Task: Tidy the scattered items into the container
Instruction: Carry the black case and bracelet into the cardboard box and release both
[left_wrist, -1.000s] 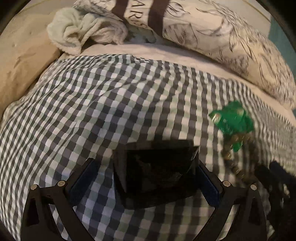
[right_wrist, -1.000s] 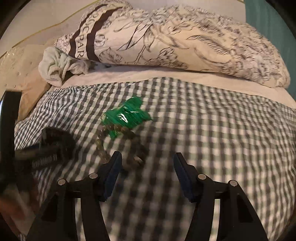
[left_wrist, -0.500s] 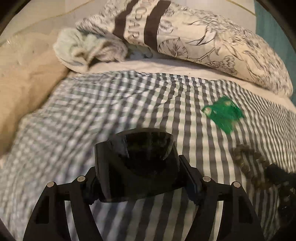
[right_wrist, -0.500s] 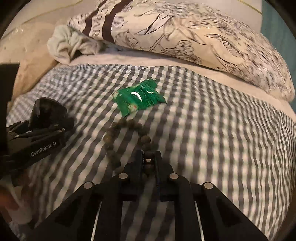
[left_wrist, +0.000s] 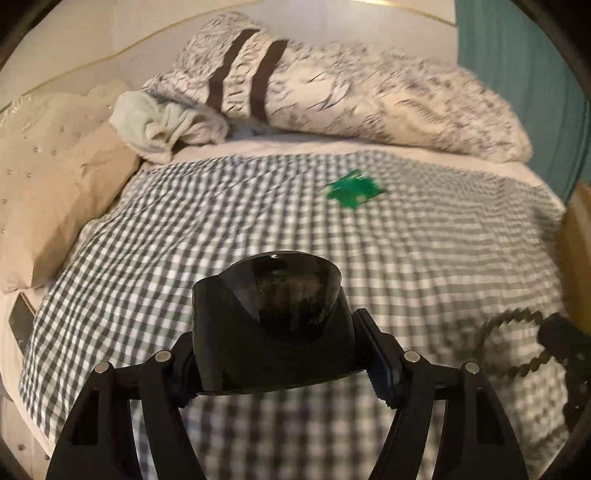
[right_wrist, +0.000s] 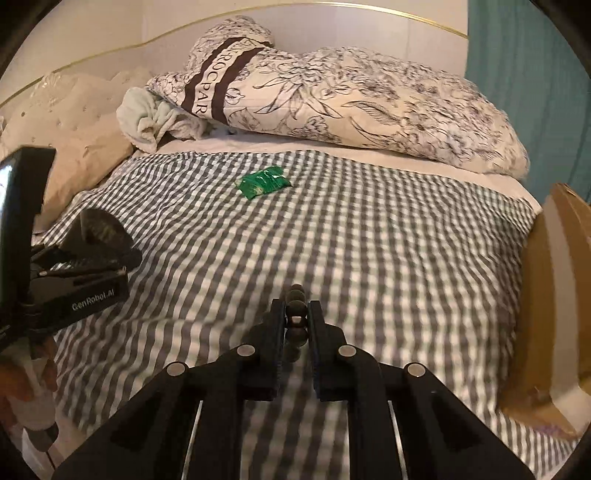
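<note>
My left gripper (left_wrist: 275, 363) is shut on a black glossy case (left_wrist: 271, 328) and holds it above the checked bedspread (left_wrist: 221, 229). My right gripper (right_wrist: 296, 319) is shut on a brown bead bracelet (right_wrist: 296, 314), lifted off the bed. In the left wrist view the bracelet (left_wrist: 513, 343) hangs at the far right from the right gripper. A green foil packet (right_wrist: 263, 186) lies on the bedspread beyond both grippers; it also shows in the left wrist view (left_wrist: 352, 190). A cardboard box (right_wrist: 554, 314) stands at the bed's right edge. The left gripper with the case (right_wrist: 99, 236) shows at the left of the right wrist view.
A floral pillow (right_wrist: 351, 99) and a pale green towel (right_wrist: 147, 122) lie at the head of the bed. A beige cushion (left_wrist: 55, 192) lies at the left. A teal curtain (right_wrist: 535, 92) hangs at the right.
My right gripper shut on the bracelet and lifted it off the bed. My left gripper raised the black case and pulled back. Both views now sit higher above the bed.
</note>
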